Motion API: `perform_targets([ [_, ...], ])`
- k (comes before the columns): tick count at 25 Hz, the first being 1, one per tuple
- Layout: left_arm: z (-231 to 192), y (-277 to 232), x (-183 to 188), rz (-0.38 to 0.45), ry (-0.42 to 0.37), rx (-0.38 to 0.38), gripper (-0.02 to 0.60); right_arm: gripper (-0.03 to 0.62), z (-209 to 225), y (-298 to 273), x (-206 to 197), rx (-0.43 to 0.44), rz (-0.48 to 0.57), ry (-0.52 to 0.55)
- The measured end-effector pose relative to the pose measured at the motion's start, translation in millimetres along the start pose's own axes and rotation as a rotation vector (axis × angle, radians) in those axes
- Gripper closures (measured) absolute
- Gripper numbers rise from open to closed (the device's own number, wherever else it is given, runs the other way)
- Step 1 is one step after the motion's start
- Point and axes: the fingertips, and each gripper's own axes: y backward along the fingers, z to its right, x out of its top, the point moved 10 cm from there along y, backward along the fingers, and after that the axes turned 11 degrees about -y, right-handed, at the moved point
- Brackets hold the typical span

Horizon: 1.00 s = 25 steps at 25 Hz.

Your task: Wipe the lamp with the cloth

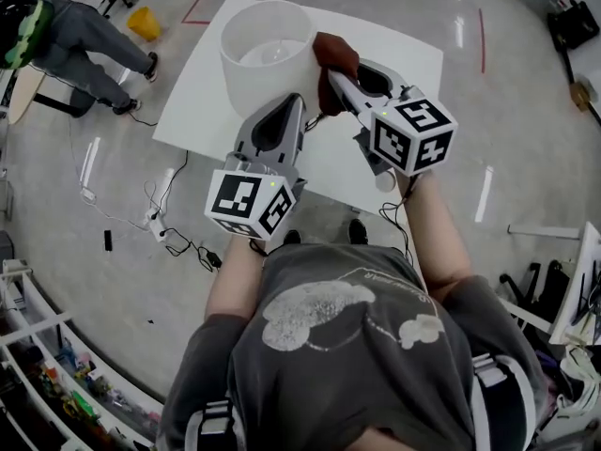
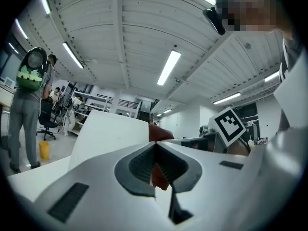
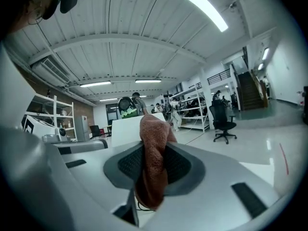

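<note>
Head view: R gripper [image 1: 329, 75] clamps cloth [image 1: 335, 53] by lamp [image 1: 266, 40] rim; L gripper [image 1: 300, 100] shut, near table [image 1: 404, 64] edge.

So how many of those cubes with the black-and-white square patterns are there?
2. One cube sits on the left gripper, nearer the person's body; the other cube is on the right gripper, which clamps the brown cloth beside the white lamp. None seems hidden.

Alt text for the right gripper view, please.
The right hand-held gripper is shut on a reddish-brown cloth that bunches above its jaws and hangs below them. Behind stands the white lamp shade, in a large workshop with shelves and an office chair.
</note>
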Motion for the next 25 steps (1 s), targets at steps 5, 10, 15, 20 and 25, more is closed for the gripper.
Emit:
perform_targets([
  [5,13,-7,-13,-0.039,0.000,0.072,0.574,0.502,20,-6,-19,0.054,-0.085,-0.052],
  [10,22,-14,-29,-0.082,0.015,0.134,0.574,0.502,37,-14,-39,0.086,-0.158,-0.101],
  [15,32,-21,-46,-0.121,0.041,0.194,0.574,0.502,55,-18,-52,0.096,-0.218,-0.114],
  [20,42,-21,-55,-0.138,0.049,0.233,0.574,0.502,66,-17,-62,0.103,-0.266,-0.112],
  [25,52,-24,-56,-0.125,0.052,0.228,0.574,0.502,81,-5,-60,0.082,-0.256,-0.123],
])
